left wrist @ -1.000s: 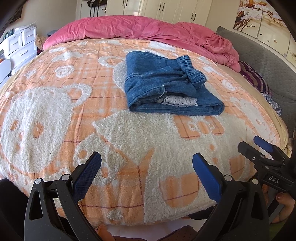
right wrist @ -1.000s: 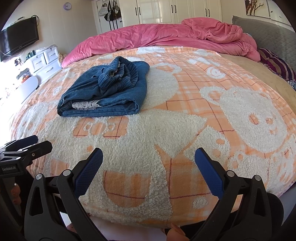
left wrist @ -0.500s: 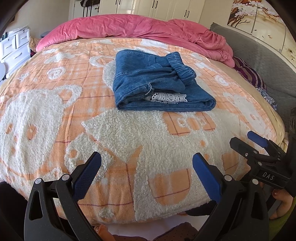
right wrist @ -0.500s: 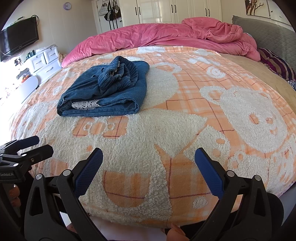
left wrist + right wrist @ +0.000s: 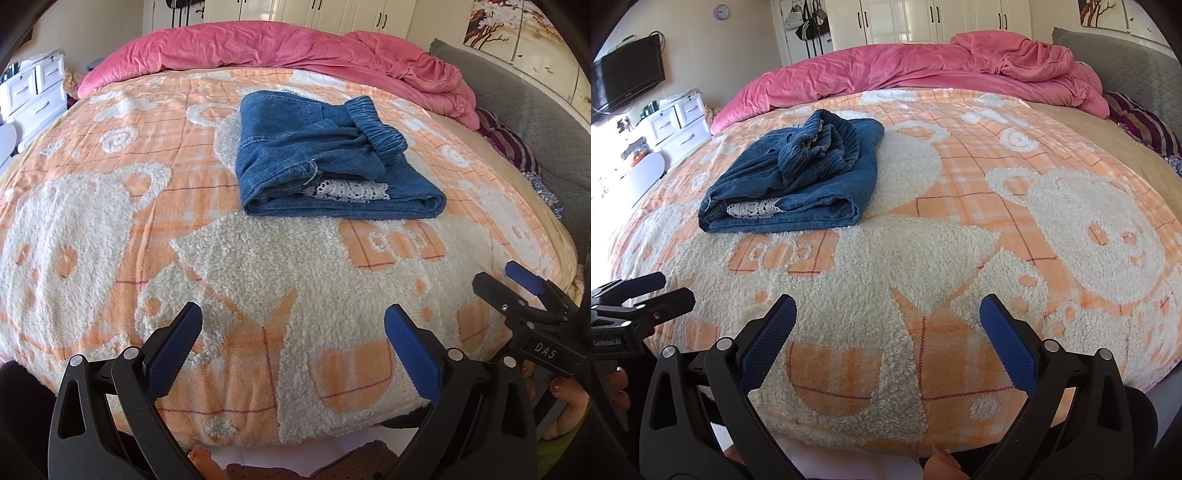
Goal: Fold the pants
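Hidden: My black arms cover the near edge of the bed in both views. The round camera rim cuts off the room's corners. The far side of the folded pile is behind its own top layer.
Hard to see: What sits on the white drawers (image 5: 677, 123) is too small to tell.
Jeans: The folded blue jeans (image 5: 325, 162) lie on the blanket, at 12 o'clock from my left jaws and 11 o'clock from my right jaws, well apart from both. The stretchy waistband (image 5: 375, 127) is bunched on top. A bit of white lace (image 5: 347, 191) peeks out at the near fold.
Left gripper (image 5: 293, 345): My jaws are spread wide and hold nothing. They hang over the near end of the blanket.
Right gripper (image 5: 888, 338): My jaws are spread wide too, with nothing in them. In the left view it shows at 3 o'clock.
Bed top: A fluffy orange and white bear blanket (image 5: 960, 240) covers it.
Far end: A crumpled pink duvet (image 5: 295, 48) lies at 12 o'clock.
Room: White wardrobe doors (image 5: 923, 18) stand behind. A dark TV (image 5: 628, 85) hangs at 10 o'clock in the right view. A grey headboard (image 5: 532, 122) is at 2 o'clock in the left view.
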